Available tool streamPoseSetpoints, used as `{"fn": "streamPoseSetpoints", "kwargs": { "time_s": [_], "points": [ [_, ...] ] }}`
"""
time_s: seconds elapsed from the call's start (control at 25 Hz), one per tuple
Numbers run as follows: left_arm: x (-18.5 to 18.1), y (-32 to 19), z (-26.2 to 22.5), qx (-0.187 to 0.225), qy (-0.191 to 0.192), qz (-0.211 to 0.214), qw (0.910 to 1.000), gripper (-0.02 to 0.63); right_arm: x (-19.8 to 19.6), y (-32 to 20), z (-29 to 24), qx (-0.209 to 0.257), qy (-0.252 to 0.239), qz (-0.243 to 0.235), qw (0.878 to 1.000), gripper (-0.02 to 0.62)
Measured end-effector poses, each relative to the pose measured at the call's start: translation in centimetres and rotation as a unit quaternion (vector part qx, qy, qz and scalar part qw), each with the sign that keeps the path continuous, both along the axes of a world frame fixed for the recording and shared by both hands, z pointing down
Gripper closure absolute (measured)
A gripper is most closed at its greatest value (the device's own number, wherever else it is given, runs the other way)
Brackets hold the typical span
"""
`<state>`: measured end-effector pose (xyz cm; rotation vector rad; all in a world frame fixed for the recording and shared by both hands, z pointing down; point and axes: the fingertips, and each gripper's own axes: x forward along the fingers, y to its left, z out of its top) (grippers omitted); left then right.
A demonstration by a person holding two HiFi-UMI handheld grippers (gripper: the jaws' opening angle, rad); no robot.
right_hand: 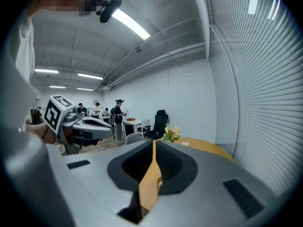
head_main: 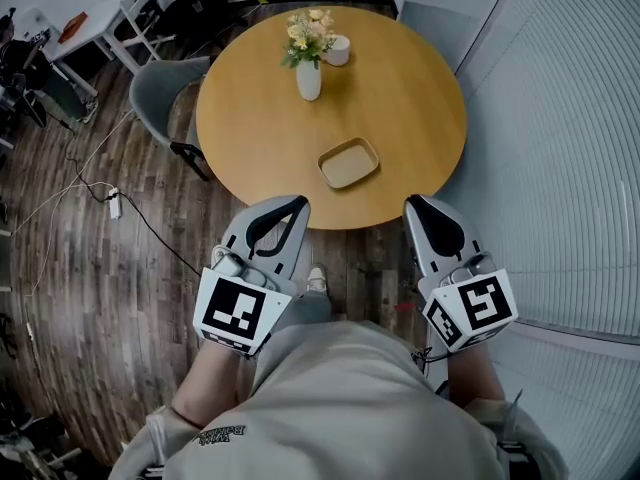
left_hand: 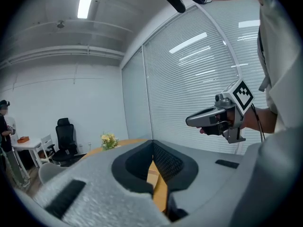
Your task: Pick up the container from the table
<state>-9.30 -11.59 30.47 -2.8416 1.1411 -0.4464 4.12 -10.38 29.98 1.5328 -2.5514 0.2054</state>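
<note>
The container (head_main: 348, 162) is a shallow tan rectangular dish lying on the near right part of the round wooden table (head_main: 420, 98). Both grippers hover side by side over the table's near edge, short of the dish and apart from it. My left gripper (head_main: 297, 204) sits to the dish's near left, its jaws closed together with nothing between them (left_hand: 152, 142). My right gripper (head_main: 414, 204) is to the dish's near right, jaws likewise closed and empty (right_hand: 154, 142). Each gripper view shows the other gripper alongside: the right gripper (left_hand: 215, 119) and the left gripper (right_hand: 87, 126).
A white vase of flowers (head_main: 309, 76) and a white cup (head_main: 338, 50) stand at the table's far side. A grey chair (head_main: 160, 93) is tucked at the table's left. Slatted blinds (head_main: 570, 138) run along the right. Cables (head_main: 110, 203) lie on the wooden floor.
</note>
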Motion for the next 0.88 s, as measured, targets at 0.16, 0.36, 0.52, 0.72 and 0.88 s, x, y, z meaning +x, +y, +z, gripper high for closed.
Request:
{"fn": "streamPoseSetpoints", "kwargs": {
  "time_s": [0.16, 0.36, 0.52, 0.72, 0.88],
  "points": [
    [-0.7, -3.3, -0.1, 0.000, 0.003, 0.015, 0.9999, 0.586, -0.8, -2.9, -0.3, 0.000, 0.006, 0.015, 1.000, 0.555],
    [-0.8, -7.1, -0.2, 0.003, 0.007, 0.040, 0.9992, 0.586, -1.2, -6.0, -0.8, 0.005, 0.010, 0.038, 0.999, 0.555],
    [-0.6, -9.1, -0.5, 0.007, 0.010, 0.056, 0.9983, 0.586, -0.9, -7.6, -1.4, 0.009, 0.012, 0.056, 0.998, 0.555],
    [-0.6, -10.6, -0.6, 0.006, 0.012, 0.064, 0.9979, 0.586, -0.5, -8.9, -1.4, 0.006, 0.014, 0.070, 0.997, 0.555],
    [-0.8, -11.3, -0.4, 0.003, 0.010, 0.057, 0.9983, 0.586, -0.6, -9.8, -1.3, 0.006, 0.015, 0.065, 0.998, 0.555]
  ]
}}
